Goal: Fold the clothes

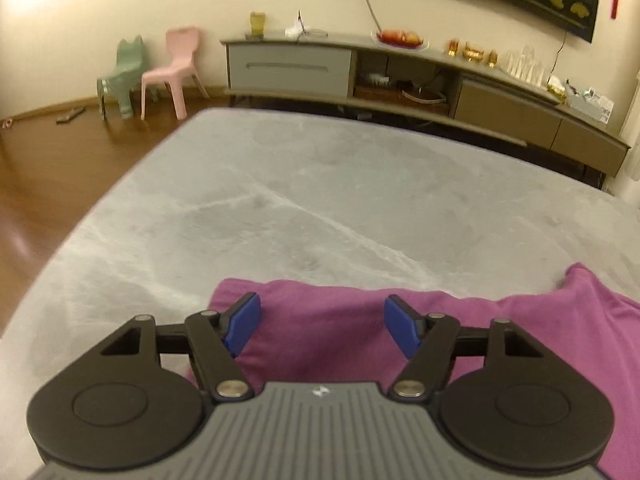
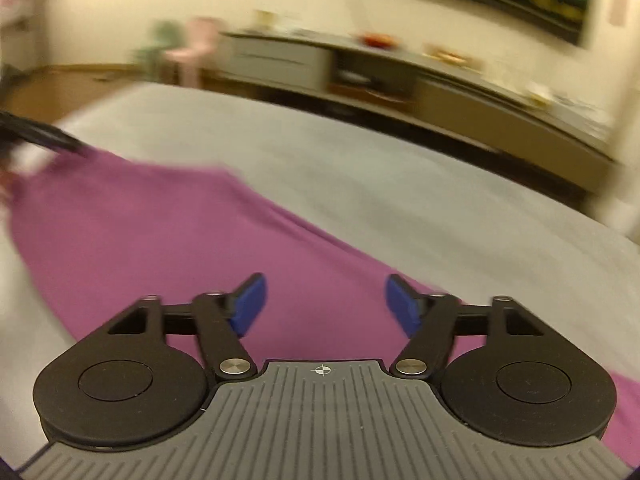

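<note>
Both apart, holding nothing: left gripper [image 1: 322, 322] and right gripper [image 2: 324, 304] over purple shirt [image 2: 160, 232] on table [image 1: 280, 184]; risk of pinching one layer, bunching from fast, blurred motion

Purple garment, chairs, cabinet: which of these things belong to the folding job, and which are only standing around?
For the job:
purple garment
left tool, open
right tool, open
grey bed

Standing around:
pink chair
green chair
TV cabinet
fruit plate
</note>
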Available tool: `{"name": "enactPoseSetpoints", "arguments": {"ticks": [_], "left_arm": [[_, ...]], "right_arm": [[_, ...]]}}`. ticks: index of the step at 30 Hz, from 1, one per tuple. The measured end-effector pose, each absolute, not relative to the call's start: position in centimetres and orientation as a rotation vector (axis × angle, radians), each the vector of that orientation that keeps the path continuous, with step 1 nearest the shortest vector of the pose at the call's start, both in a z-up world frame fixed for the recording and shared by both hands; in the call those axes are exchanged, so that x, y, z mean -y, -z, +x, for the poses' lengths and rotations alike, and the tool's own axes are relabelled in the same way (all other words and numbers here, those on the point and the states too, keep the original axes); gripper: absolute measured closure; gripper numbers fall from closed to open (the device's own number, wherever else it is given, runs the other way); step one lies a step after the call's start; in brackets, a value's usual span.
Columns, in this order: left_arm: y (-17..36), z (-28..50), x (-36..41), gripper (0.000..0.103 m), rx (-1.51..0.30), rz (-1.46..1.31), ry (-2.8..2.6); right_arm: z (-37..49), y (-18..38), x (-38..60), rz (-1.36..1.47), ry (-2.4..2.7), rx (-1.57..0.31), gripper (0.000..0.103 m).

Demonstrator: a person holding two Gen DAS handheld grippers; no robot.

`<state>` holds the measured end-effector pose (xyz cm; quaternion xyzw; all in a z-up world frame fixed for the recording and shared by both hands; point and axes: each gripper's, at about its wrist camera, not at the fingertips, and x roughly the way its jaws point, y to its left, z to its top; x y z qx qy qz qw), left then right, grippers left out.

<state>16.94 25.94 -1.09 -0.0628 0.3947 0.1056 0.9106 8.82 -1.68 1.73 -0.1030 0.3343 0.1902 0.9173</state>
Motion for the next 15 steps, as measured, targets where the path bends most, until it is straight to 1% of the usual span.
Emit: {"name": "enactPoseSetpoints", "arguments": {"ticks": [1, 3, 5, 6, 7, 9, 11, 12, 14, 15], "left_arm": [[1.4, 17.4, -26.2, 0.033, -0.817, -0.142, -0.218], [2.0, 18.0, -26.9, 0.033, -0.822, -0.155, -0.213], [2.7, 18.5, -27.3, 0.035, -0.839, -0.130, -0.233], [3.1, 18.6, -27.3, 0.036, -0.843, -0.103, -0.250], [3.5, 18.8, -26.9, 0.035, -0.840, -0.054, -0.270], [3.9, 18.9, -26.3, 0.034, -0.834, 0.014, -0.296], [3.8, 19.1, -26.4, 0.034, -0.837, 0.013, -0.305], [3.7, 19.1, -26.5, 0.035, -0.840, 0.000, -0.308], [3.1, 18.9, -26.9, 0.038, -0.845, -0.032, -0.312], [2.7, 18.6, -27.0, 0.039, -0.842, -0.043, -0.308]], "right_arm": [[10.3, -1.9, -0.8, -0.199, -0.434, -0.695, 0.036], [13.9, -0.6, -5.1, -0.196, -0.464, -0.726, 0.039], [16.3, 1.2, -5.9, -0.189, -0.427, -0.763, 0.051], [17.5, 2.0, -6.4, -0.185, -0.408, -0.782, 0.055], [18.6, 2.9, -6.8, -0.181, -0.390, -0.800, 0.047], [21.0, 4.7, -7.7, -0.173, -0.352, -0.837, 0.047], [21.9, 5.2, -7.5, -0.172, -0.335, -0.855, 0.058], [21.4, 4.4, -6.5, -0.177, -0.336, -0.842, 0.058], [18.6, 3.5, -3.1, -0.176, -0.305, -0.819, 0.050], [17.0, 3.4, -1.4, -0.178, -0.291, -0.820, 0.048]]}}
